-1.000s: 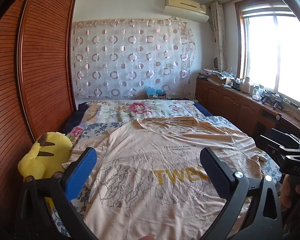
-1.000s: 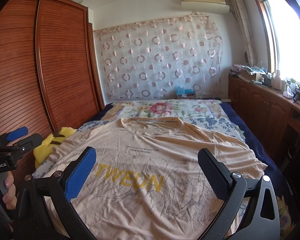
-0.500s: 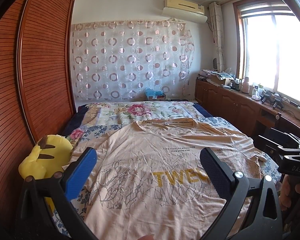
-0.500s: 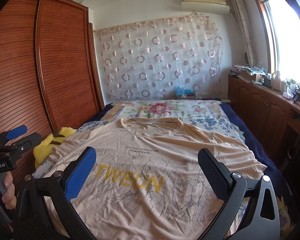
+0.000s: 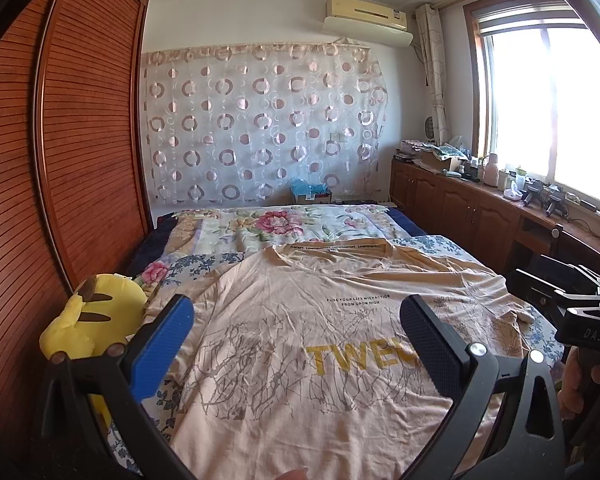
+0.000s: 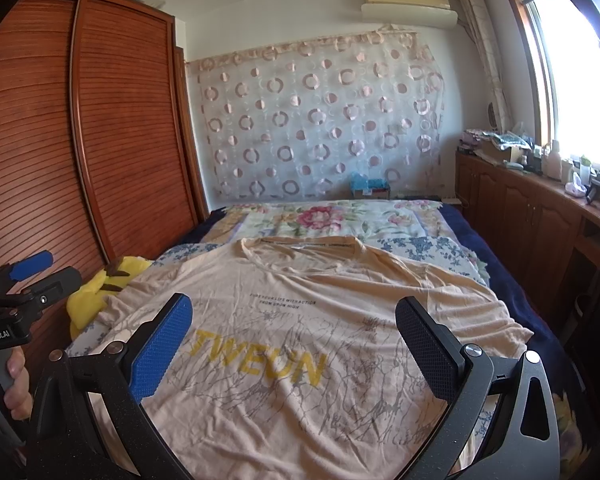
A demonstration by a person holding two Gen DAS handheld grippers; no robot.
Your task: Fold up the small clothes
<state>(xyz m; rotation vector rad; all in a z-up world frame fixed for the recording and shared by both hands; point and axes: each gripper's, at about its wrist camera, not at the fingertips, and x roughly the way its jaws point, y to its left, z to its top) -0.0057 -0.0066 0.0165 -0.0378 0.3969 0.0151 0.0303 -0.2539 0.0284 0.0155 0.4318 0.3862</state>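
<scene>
Left wrist view: I held my left gripper (image 5: 296, 344) with its jaws spread wide and empty above the near half of the peach T-shirt (image 5: 300, 320), which lay face up and nearly flat along the flowered bedspread (image 5: 276, 224), collar at the far end. My right gripper (image 6: 294, 344) hung just as wide and empty over the shirt's right half. A yellow plush toy (image 5: 88, 320) sat against the shirt's left sleeve. To fold cleanly, I judged each gripper should pinch a single edge at hem or shoulder, lift together and clear the toy. Yellow letters read "TWEUN"; smaller print above seemed to say "FUSE YOUR LIFE WITH ACTION FROM UPON HIGH", though it was faint. One handle read "GenRobot.AI", the other "DAS".
</scene>
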